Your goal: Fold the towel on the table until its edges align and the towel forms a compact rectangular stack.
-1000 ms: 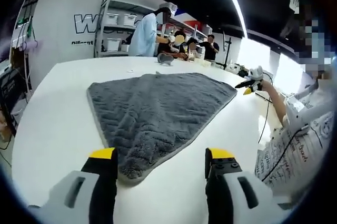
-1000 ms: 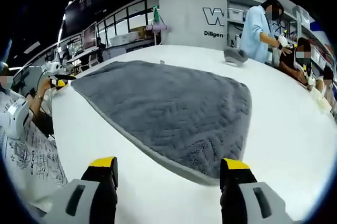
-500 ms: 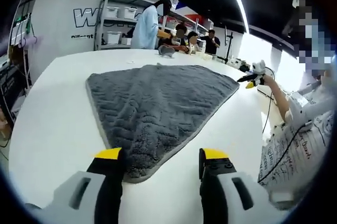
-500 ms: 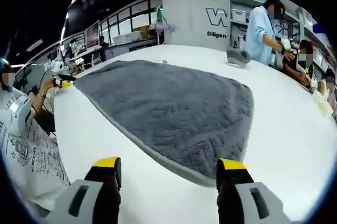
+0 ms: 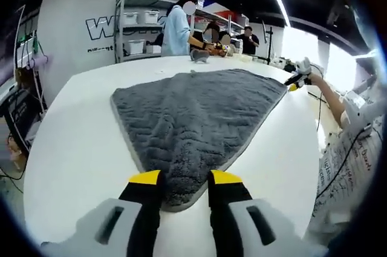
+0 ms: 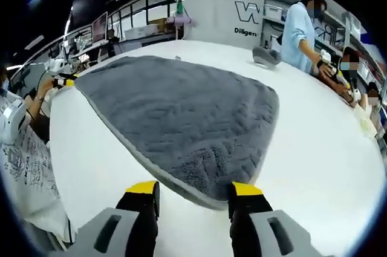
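Note:
A grey towel point(image 5: 193, 112) with a zigzag pile lies spread flat on the white table point(image 5: 78, 148). Its nearest corner reaches in between the yellow-tipped jaws of my left gripper point(image 5: 184, 179), which stand narrowed but still apart, flanking the unbunched corner. In the right gripper view the same towel point(image 6: 181, 112) has its near hem lying between the jaws of my right gripper point(image 6: 195, 189), also narrowed and apart. Far off at the towel's other corner, each view catches the opposite gripper: the right gripper point(image 5: 296, 79) and the left gripper point(image 6: 60, 79), each held in a hand.
A small grey object point(image 6: 265, 57) lies on the far part of the table point(image 6: 314, 136). People stand and sit beyond it, by shelves with white bins point(image 5: 136, 21). The person's printed white shirt point(image 5: 351, 160) is close at the table's edge.
Both grippers have moved in to the towel's near edge and their jaws have narrowed markedly. The towel has stayed flat.

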`<state>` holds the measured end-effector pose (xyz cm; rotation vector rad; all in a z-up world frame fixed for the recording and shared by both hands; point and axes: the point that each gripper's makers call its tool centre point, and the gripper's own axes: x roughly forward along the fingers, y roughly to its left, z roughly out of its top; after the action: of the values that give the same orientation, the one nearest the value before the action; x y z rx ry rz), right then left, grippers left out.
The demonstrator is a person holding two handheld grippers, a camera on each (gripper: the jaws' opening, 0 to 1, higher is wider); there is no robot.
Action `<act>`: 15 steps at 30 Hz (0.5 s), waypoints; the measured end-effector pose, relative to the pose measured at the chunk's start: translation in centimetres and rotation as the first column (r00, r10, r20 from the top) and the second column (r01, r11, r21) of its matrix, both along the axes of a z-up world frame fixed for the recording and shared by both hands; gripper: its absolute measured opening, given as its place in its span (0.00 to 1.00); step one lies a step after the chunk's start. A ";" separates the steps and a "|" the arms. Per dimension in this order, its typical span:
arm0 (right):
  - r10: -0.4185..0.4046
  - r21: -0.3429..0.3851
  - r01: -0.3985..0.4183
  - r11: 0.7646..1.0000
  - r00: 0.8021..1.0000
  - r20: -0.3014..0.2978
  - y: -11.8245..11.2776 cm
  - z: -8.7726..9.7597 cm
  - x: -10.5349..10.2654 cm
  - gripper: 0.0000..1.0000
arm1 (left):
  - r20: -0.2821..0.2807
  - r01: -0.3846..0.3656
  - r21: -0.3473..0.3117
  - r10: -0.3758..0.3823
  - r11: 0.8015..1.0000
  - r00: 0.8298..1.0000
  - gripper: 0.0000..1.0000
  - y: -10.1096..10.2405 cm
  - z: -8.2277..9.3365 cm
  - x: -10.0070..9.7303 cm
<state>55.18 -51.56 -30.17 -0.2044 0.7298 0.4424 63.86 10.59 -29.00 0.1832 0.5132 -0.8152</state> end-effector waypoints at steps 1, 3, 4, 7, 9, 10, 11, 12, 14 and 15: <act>-0.002 0.006 0.002 1.000 1.000 0.002 -0.1 -0.1 0.1 0.39 | 0.000 -0.001 -0.002 0.001 1.000 1.000 0.29 0.0 0.0 0.0; -0.008 0.006 0.008 1.000 1.000 0.016 -0.3 -0.1 0.3 0.33 | 0.006 -0.004 0.001 0.004 1.000 1.000 0.24 0.1 0.0 0.2; -0.010 0.006 0.010 1.000 1.000 0.021 -0.4 -0.1 0.3 0.30 | 0.010 -0.009 0.005 0.009 1.000 1.000 0.22 0.1 0.0 0.3; -0.033 0.012 0.033 0.999 0.998 0.045 -1.0 -0.1 0.6 0.20 | 0.016 -0.015 0.008 0.015 1.000 1.000 0.10 0.1 -0.1 0.6; -0.047 0.015 0.046 0.999 0.998 0.050 -1.3 -0.2 0.5 0.11 | 0.020 -0.014 0.005 0.014 1.000 1.000 0.08 -0.1 -0.1 0.6; -0.051 0.013 0.050 0.999 0.997 0.056 -1.4 -0.2 0.5 0.10 | 0.021 -0.015 0.007 0.015 1.000 1.000 0.07 -0.2 -0.1 0.7; -0.054 0.015 0.053 0.998 0.997 0.061 -1.5 -0.2 0.5 0.09 | 0.021 -0.016 0.011 0.016 1.000 1.000 0.07 -0.2 -0.1 0.7; -0.055 0.015 0.054 0.998 0.996 0.066 -1.5 -0.1 0.5 0.06 | 0.022 -0.017 0.015 0.016 1.000 1.000 0.07 -0.2 -0.1 0.7; -0.048 0.008 0.047 0.999 0.996 0.074 -1.4 -0.1 0.4 0.04 | 0.025 -0.020 0.026 0.019 0.999 1.000 0.06 -0.2 -0.1 0.6; -0.043 0.004 0.043 0.999 0.996 0.078 -1.3 0.0 0.4 0.03 | 0.026 -0.021 0.030 0.021 0.999 0.999 0.06 -0.2 -0.1 0.6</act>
<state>55.58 -52.90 -30.21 -0.2024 0.6561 0.3924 64.47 10.40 -29.07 0.2159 0.5029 -0.7840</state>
